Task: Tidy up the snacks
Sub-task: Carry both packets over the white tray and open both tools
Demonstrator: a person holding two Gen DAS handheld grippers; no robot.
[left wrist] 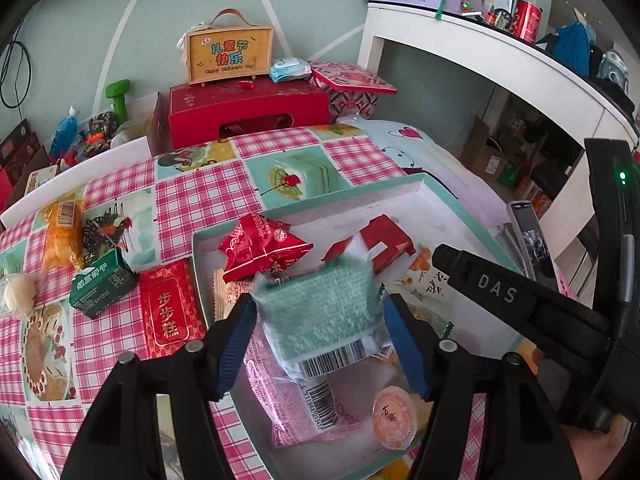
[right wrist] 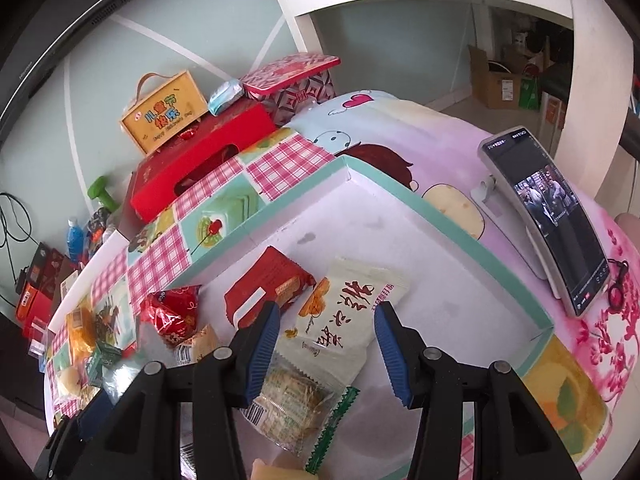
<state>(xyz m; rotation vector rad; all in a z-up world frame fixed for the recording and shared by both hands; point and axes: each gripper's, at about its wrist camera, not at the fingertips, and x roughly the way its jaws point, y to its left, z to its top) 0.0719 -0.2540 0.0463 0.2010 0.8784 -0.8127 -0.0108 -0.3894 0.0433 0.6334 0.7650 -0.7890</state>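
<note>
My left gripper (left wrist: 320, 300) hovers over a white tray with a teal rim (left wrist: 360, 188). A clear packet with a green cake (left wrist: 320, 320) sits between its blue pads. The packet looks blurred while the fingers are sharp, and the pads stand just off its sides, so the jaws are open. My right gripper (right wrist: 328, 308) is shut on a cream packet with red lettering (right wrist: 344, 320), pinched by its side edges over the same tray (right wrist: 440, 220). In the left wrist view the right gripper (left wrist: 440, 254) reaches in from the right.
In the tray lie a red triangular packet (left wrist: 260, 248), a red-and-white packet (left wrist: 384, 240), a pink packet (left wrist: 296, 400) and an orange jelly cup (left wrist: 394, 420). Left of it are a green box (left wrist: 102, 284) and a red packet (left wrist: 168, 312). A phone on a stand (right wrist: 548, 224) is at the right.
</note>
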